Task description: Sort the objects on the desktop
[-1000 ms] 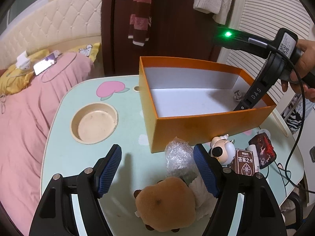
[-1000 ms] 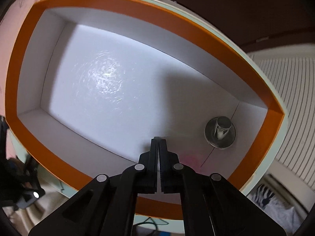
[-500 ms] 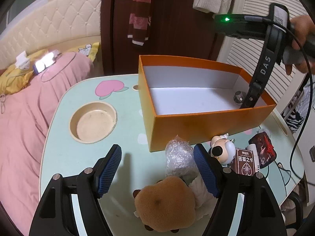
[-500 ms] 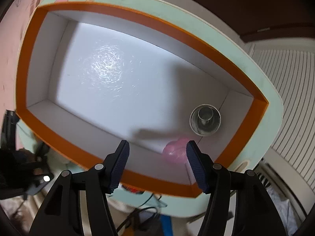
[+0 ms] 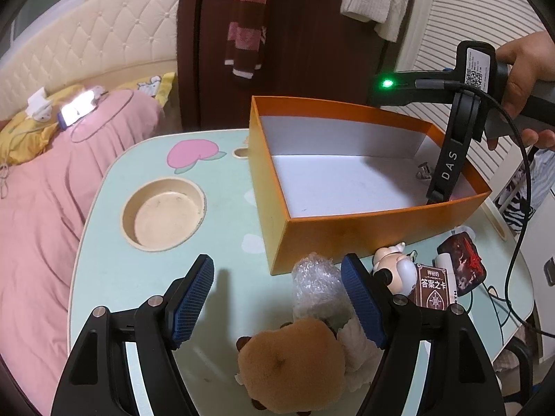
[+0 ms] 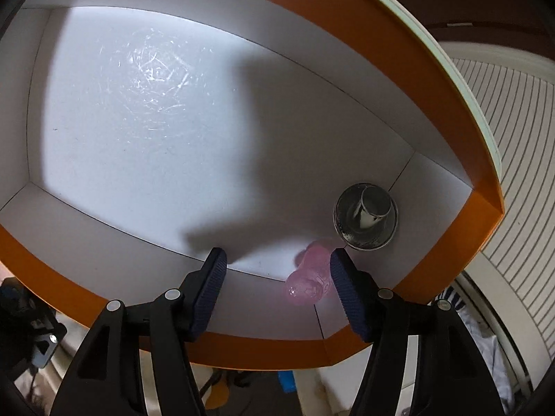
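An orange box (image 5: 347,223) with a white inside stands on the pale green table (image 5: 111,249). My right gripper (image 6: 277,267) is open over the box's near right corner (image 6: 451,138). A pink translucent item (image 6: 308,275) lies on the box floor by its right finger. A small metal cup (image 6: 364,211) stands beside it. My left gripper (image 5: 277,293) is open and empty above a bubble-wrap bundle (image 5: 315,284) and a brown plush (image 5: 295,360). A cow figurine (image 5: 395,270), a brown card box (image 5: 435,287) and a dark red pouch (image 5: 461,265) lie to the right.
A round recessed cup holder (image 5: 163,213) sits in the table at left. A bed with a pink blanket (image 5: 38,187) borders the table's left side. A black cable (image 5: 517,242) hangs over the table's right edge. A dark door (image 5: 295,45) stands behind.
My right gripper went from shut to open inside the box and let go of the pink item, which now lies on the box floor. My left gripper stayed in place.
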